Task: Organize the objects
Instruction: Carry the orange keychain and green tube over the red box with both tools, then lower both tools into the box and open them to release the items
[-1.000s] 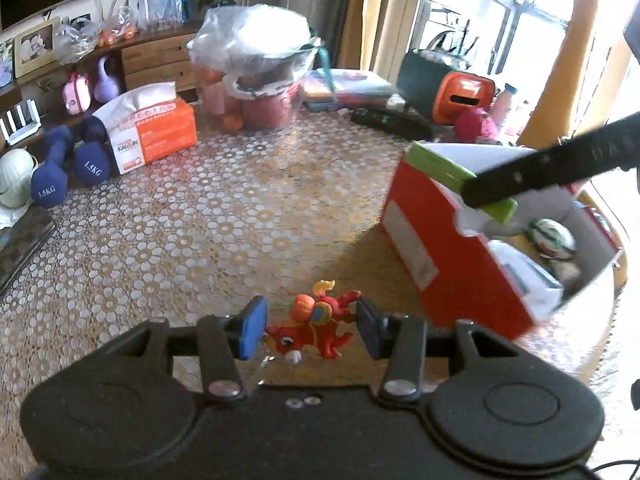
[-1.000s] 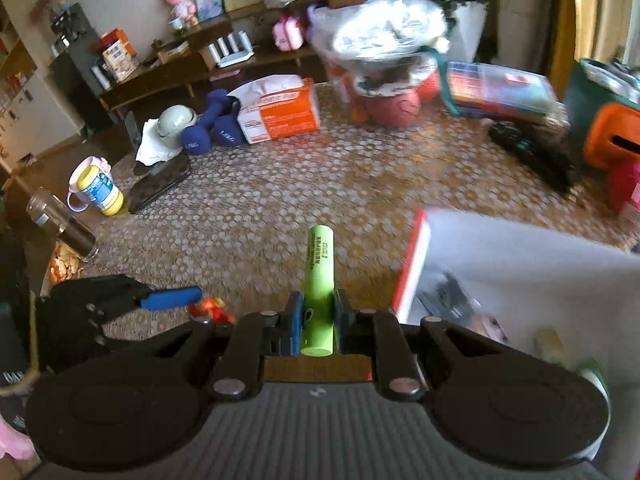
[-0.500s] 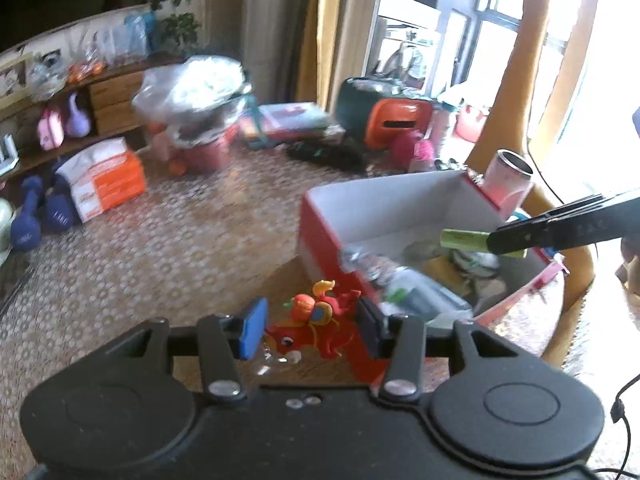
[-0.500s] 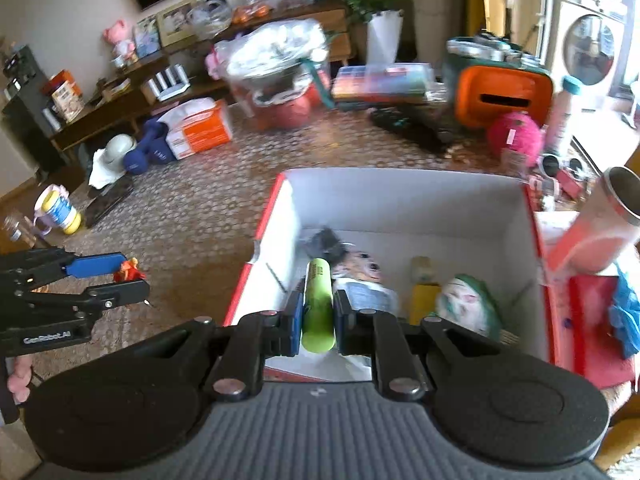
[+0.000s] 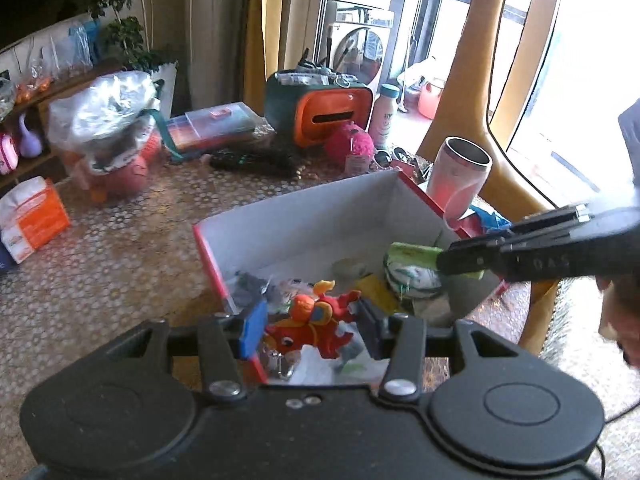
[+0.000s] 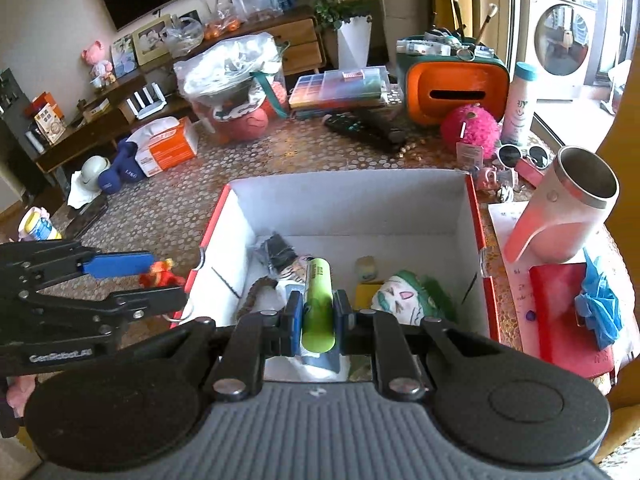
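At the bottom centre of the right wrist view, the right tongs (image 6: 316, 316) are clenched on a lime-green marker (image 6: 317, 304), held over the near part of the red-and-white box (image 6: 476, 216). In the left wrist view, low centre, the left tongs (image 5: 310, 326) grip a red dragon toy (image 5: 314, 326) above the box's near left corner. Farther back, right of the box, a pink tumbler (image 6: 568, 216) stands on the bench (image 6: 168, 208); beyond sits an orange tissue holder (image 6: 452, 88).
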`<state>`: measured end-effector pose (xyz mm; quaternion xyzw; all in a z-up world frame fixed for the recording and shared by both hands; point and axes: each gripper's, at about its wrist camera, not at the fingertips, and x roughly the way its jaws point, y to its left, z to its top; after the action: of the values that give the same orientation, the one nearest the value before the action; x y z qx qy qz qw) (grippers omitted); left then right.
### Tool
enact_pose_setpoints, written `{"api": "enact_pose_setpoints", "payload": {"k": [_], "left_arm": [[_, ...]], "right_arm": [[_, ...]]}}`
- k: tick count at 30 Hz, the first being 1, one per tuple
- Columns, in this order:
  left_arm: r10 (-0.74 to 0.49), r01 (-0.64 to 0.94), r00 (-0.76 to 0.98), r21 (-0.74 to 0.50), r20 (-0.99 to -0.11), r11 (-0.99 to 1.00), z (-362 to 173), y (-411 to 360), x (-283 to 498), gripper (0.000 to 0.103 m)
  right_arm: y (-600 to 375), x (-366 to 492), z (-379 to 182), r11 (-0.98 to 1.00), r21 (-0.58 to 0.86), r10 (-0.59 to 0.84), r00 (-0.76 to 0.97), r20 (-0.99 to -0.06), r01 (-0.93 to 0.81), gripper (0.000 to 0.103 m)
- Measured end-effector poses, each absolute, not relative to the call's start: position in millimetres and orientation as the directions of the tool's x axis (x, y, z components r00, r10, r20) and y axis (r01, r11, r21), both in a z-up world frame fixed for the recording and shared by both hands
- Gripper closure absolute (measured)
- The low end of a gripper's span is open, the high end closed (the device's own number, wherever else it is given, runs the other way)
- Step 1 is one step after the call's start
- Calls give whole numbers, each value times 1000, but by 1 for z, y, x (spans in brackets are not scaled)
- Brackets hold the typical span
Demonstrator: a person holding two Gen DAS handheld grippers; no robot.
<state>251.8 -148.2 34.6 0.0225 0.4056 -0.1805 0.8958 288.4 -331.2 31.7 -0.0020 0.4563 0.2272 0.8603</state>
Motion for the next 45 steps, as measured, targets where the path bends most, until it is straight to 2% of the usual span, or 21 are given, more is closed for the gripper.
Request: {"api": "enact_pose_setpoints", "payload": {"k": [8, 20, 30, 45], "left_arm": [[-276, 326, 562, -98, -780, 940, 13, -173, 306, 56], [-246, 312, 497, -93, -832, 946, -33, -175, 366, 56], [-223, 321, 446, -78, -867, 944, -60, -178, 387, 56], [-200, 326, 385, -70, -901, 943, -73, -182, 396, 55]], "right_arm": [[-326, 315, 11, 893, 217, 396, 458, -796, -395, 88], [-293, 341, -37, 890, 129, 340, 448, -827, -437, 88], [-278, 353, -66, 889, 90, 298, 417, -859, -449, 88], [-280, 348, -74, 890, 106, 297, 388, -872, -443, 87]]}}
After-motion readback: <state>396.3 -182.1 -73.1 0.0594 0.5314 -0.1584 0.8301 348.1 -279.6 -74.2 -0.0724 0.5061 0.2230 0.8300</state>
